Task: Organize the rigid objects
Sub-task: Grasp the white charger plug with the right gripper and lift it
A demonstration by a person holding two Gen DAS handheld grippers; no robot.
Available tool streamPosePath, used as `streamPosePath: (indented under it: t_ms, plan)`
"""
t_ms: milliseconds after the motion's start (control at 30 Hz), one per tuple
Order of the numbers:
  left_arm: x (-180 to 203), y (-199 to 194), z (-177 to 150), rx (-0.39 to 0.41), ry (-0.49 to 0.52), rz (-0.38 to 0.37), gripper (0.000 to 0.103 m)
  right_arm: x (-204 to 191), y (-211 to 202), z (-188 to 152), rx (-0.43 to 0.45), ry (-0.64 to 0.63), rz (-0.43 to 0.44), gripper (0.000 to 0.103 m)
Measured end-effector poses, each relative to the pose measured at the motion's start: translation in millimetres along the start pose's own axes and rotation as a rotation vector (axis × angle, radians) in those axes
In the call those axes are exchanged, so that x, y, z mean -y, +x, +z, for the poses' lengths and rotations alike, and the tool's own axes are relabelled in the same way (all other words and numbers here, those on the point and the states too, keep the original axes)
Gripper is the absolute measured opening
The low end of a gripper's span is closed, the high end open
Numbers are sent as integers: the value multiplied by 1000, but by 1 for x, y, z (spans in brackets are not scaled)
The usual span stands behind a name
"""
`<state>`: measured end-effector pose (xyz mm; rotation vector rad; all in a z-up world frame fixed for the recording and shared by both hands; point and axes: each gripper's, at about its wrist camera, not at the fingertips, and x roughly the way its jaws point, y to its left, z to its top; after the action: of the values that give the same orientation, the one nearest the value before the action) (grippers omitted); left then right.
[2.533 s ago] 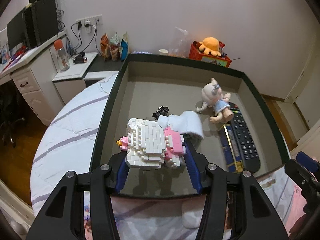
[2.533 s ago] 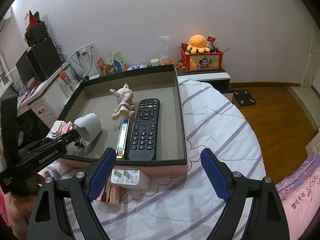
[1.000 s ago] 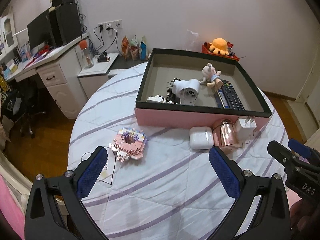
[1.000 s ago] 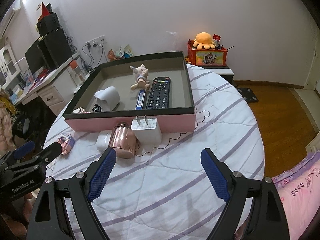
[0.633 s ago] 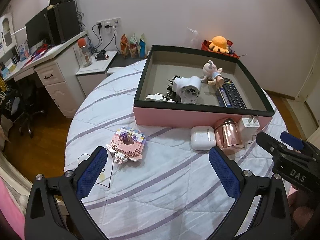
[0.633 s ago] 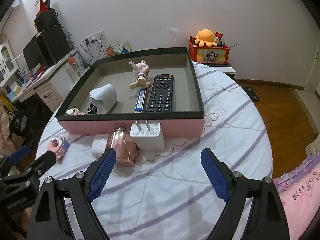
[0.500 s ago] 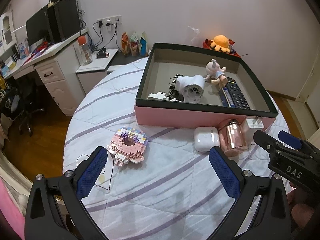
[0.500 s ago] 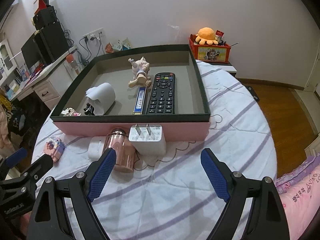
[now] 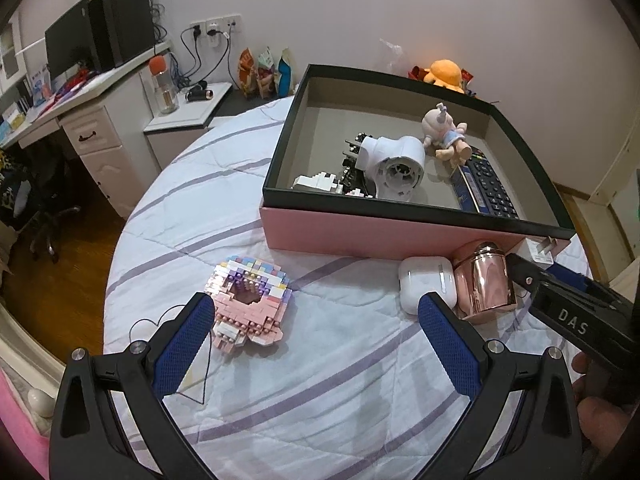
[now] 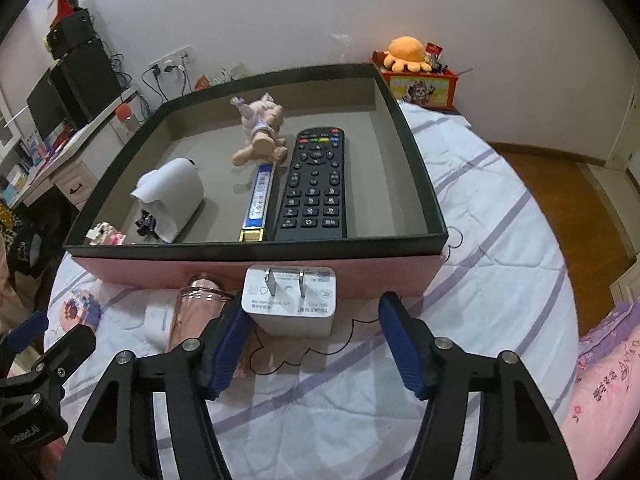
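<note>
1. The charger [image 10: 289, 307] – a white plug block lying prongs-up on the quilt [image 9: 320, 392], just in front of the box [image 9: 400, 232] – now sits near the right gripper [image 10: 312, 336]. Its jaws are spread wide and empty, the left pad beside the block's edge. Half a second ago the block was farther ahead, so this gripper has closed in.
2. Judging by that, the charger is the next pick, bound for the box, where the remote [image 10: 316, 184], doll [image 10: 262, 128], white hair dryer [image 9: 394, 160] and white brick toy [image 9: 320, 182] already lie.
3. The left gripper [image 9: 316, 340] is also spread and holds nothing. Earlier it carried the white brick toy over the box; now it hangs over the quilt, near the pink brick toy [image 9: 250, 300].
4. Still outside: the earbud case [image 9: 426, 286], the rose-gold cup [image 9: 484, 280] touching it, and the pink brick toy.
</note>
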<state>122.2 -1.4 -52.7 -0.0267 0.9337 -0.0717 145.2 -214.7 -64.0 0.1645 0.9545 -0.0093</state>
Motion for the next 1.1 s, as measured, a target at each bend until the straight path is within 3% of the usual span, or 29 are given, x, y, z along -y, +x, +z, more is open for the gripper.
streamPosePath:
  t_ms: [200,267,767,933,1100]
  plan:
    - [-1,5,0,-9,-5,0,103,4,10,-1,1,34,22,54]
    - [-1,5,0,-9,-8,1,103,5,11,-2,-1,37,44,41]
    - [9,-19,4,50,9,3,103,10,-45,-4,90,25,68,41]
    - [7,-30,20,105,2,17,103,5,-70,12,148,-3,83,41]
    - [6,-27,38,133,-2,33,103,-10,-69,34,170,-49,94,41]
